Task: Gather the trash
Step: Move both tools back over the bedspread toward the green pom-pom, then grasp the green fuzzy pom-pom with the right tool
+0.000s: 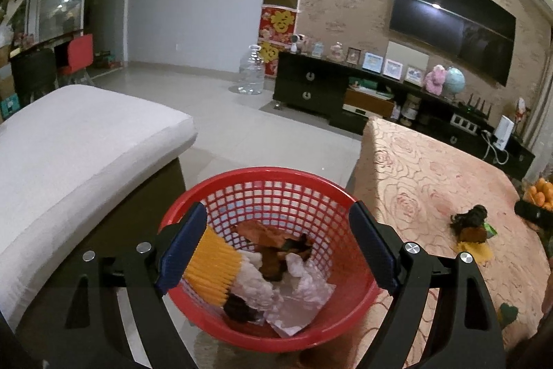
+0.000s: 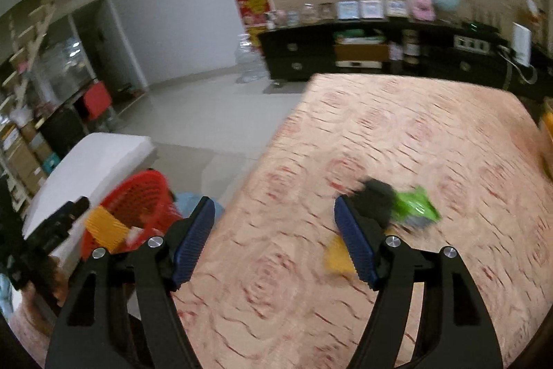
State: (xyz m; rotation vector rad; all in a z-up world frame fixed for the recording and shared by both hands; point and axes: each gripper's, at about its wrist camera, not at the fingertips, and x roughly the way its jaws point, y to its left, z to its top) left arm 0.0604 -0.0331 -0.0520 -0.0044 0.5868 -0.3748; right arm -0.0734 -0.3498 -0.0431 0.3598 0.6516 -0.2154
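1. Step in hand, as I read it: fetch run. Some trash is already in the red basket [image 1: 269, 251]; the right claw [image 2: 274, 241] hangs over the counter [image 2: 414, 134], lined up toward what's left there.
2. Left claw [image 1: 276, 248]: jaws spread wide either side of the basket. A yellow ridged piece [image 1: 212, 268] lies against the inner face of the left finger [image 1: 181, 251]; the right finger shows no contact. Can't tell whether it grips the basket or the yellow piece, or just hovers.
3. Right claw: released, nothing between the jaws, only bare tablecloth.
4. Remaining trash: a small cluster on the counter, well apart from the basket. Dark crumpled lump [image 1: 470, 220], green wrapper [image 2: 416, 206] touching it on the far-right side, yellow scrap [image 2: 337, 256] just in front. In the right wrist view, the cluster sits right of the claw centre, partly behind the right finger [image 2: 356, 242].
5. Orientation: the view is motion-blurred, so rough. The cluster's long axis runs diagonally, yellow scrap at the near-left end, green wrapper at the far-right end. The lump itself shows no clear axis.
6. Next move calls for: shifting right and forward until the lump sits between the jaws, dropping to the cloth, and closing across the short side of the cluster.
7. Risk: pinching the tablecloth, or taking only one piece.
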